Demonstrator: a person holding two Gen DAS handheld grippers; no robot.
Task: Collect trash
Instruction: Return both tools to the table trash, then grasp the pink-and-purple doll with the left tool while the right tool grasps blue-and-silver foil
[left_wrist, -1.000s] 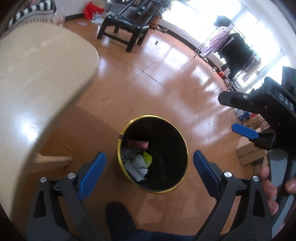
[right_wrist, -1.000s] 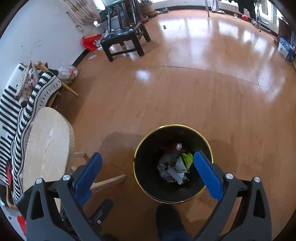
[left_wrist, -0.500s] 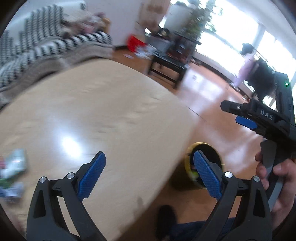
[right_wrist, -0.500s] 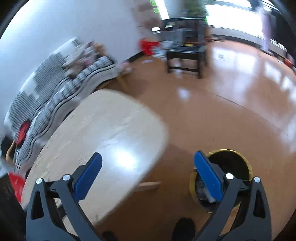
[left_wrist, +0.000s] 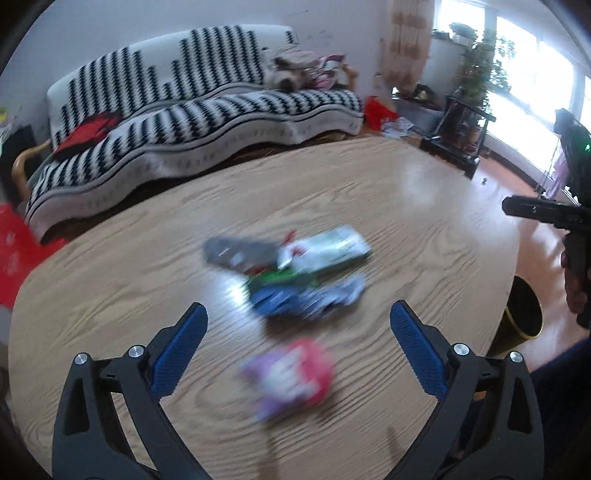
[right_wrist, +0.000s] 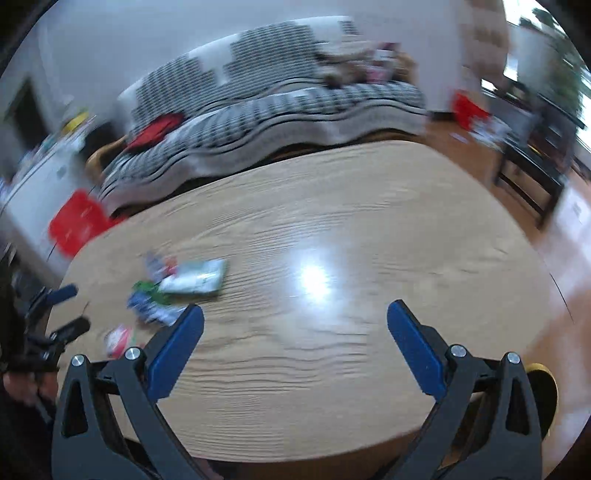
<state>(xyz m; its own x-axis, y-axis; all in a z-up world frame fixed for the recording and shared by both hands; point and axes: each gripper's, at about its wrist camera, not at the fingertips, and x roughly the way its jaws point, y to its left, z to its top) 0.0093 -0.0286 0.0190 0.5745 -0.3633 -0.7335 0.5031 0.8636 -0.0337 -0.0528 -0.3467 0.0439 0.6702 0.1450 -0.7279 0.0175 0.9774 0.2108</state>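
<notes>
Left wrist view: the left gripper gapes empty; the pink wrapper sits low centre, the wrapper pile mid-frame, the bin far right. Right gripper likewise released. Blur suggests speed; a hasty grab might push wrappers away.

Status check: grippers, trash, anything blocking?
Left gripper open, empty, over the table. Right gripper open, empty. Wrappers and pink packet lie loose on the tabletop, blurred. Bin on the floor past the table's right edge. Nothing blocking.
</notes>
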